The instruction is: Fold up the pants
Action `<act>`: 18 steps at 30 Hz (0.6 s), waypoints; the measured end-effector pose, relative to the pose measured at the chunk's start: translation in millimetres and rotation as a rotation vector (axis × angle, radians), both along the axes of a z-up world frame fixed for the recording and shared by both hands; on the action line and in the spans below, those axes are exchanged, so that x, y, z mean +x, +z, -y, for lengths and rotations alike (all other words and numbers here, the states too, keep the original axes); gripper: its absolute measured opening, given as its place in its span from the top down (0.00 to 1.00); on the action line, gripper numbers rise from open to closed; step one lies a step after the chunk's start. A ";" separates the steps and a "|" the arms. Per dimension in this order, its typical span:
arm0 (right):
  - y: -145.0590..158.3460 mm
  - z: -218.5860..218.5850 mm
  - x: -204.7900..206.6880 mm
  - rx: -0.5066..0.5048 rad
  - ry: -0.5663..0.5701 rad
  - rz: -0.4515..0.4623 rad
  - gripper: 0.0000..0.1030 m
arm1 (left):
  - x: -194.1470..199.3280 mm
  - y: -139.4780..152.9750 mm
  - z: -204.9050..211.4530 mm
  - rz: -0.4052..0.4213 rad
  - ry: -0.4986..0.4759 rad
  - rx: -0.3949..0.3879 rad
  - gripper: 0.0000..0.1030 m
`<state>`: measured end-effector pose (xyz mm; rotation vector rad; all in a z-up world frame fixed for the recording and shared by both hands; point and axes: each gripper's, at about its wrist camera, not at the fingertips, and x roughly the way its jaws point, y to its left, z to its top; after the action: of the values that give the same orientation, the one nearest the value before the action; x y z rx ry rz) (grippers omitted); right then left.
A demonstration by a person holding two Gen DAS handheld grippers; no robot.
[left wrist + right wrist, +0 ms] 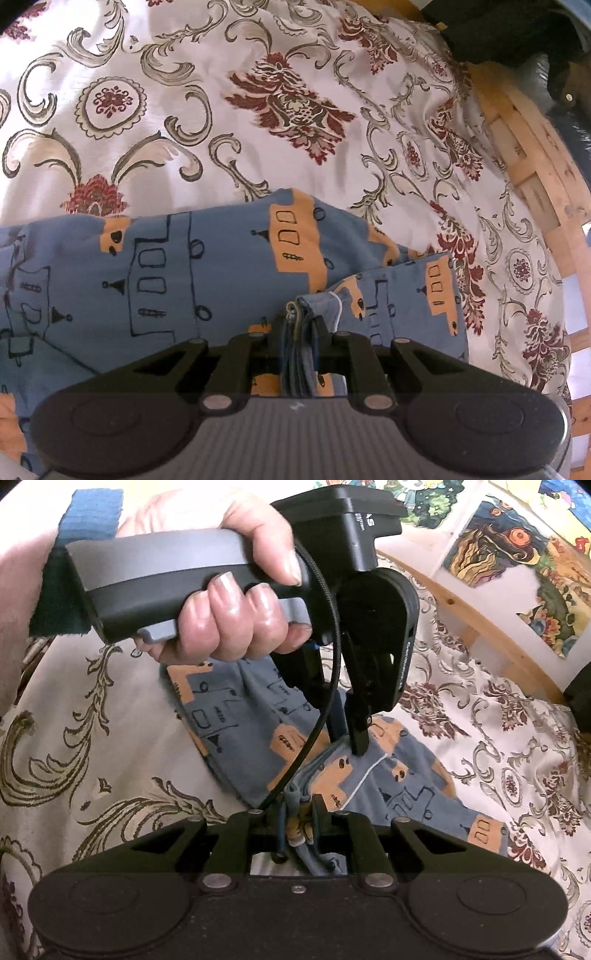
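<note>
The pants (221, 266) are blue with orange patches and black line drawings. They lie across a floral bedspread (184, 110). In the left wrist view my left gripper (300, 328) is shut on a bunched stack of pant edges, which stand between its fingers. In the right wrist view my right gripper (299, 812) is shut on another bunch of the pants (258, 720), with a white cord end among the folds. Just beyond it the left gripper (356, 746) pinches the same fabric from above, held by a person's hand (236, 620).
A curved wooden bed frame (532, 162) runs along the right of the left wrist view, with dark objects (517, 33) beyond it. In the right wrist view, colourful pictures (498, 546) sit on the wall behind the wooden rail (480, 627).
</note>
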<state>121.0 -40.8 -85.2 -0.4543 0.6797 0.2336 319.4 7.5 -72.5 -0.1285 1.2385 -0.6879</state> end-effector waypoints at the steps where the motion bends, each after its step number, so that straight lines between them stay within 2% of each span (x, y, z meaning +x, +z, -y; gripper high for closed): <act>1: -1.0 -0.7 0.7 -0.001 0.000 -0.004 0.86 | 0.8 -1.7 -0.8 -0.003 -0.001 -0.003 0.85; 5: -5.2 -3.2 1.8 -0.010 0.009 -0.014 0.85 | 3.8 -6.0 -2.1 -0.017 0.004 -0.004 0.83; 7: -6.3 -2.5 2.2 -0.015 0.027 -0.031 0.80 | 2.4 -4.3 -2.1 -0.009 -0.001 0.009 0.78; 8: -5.0 -0.4 0.8 -0.010 0.037 -0.033 0.76 | 0.4 -1.7 -3.4 -0.001 0.006 0.017 0.71; 9: -2.4 2.7 -1.2 0.002 0.045 -0.032 0.71 | -3.2 2.8 -5.5 0.014 0.010 0.030 0.61; 11: 5.9 13.6 -8.4 0.049 0.062 -0.032 0.38 | -14.4 15.7 -14.5 0.062 0.029 0.053 0.47; 13: 17.5 27.8 -17.5 0.095 0.068 -0.008 0.23 | -27.3 30.5 -30.1 0.106 0.072 0.062 0.41; 16: 34.2 50.9 -23.9 0.123 0.024 0.059 0.12 | -53.5 53.5 -64.9 0.186 0.197 0.064 0.20; 18: 37.8 59.8 -17.0 0.127 -0.032 0.097 0.09 | -77.6 67.8 -91.7 0.310 0.365 0.123 0.08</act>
<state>103.9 -100.6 -47.4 -0.3306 0.5730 0.2214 241.8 99.2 -4.8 -0.1357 0.9231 -0.2991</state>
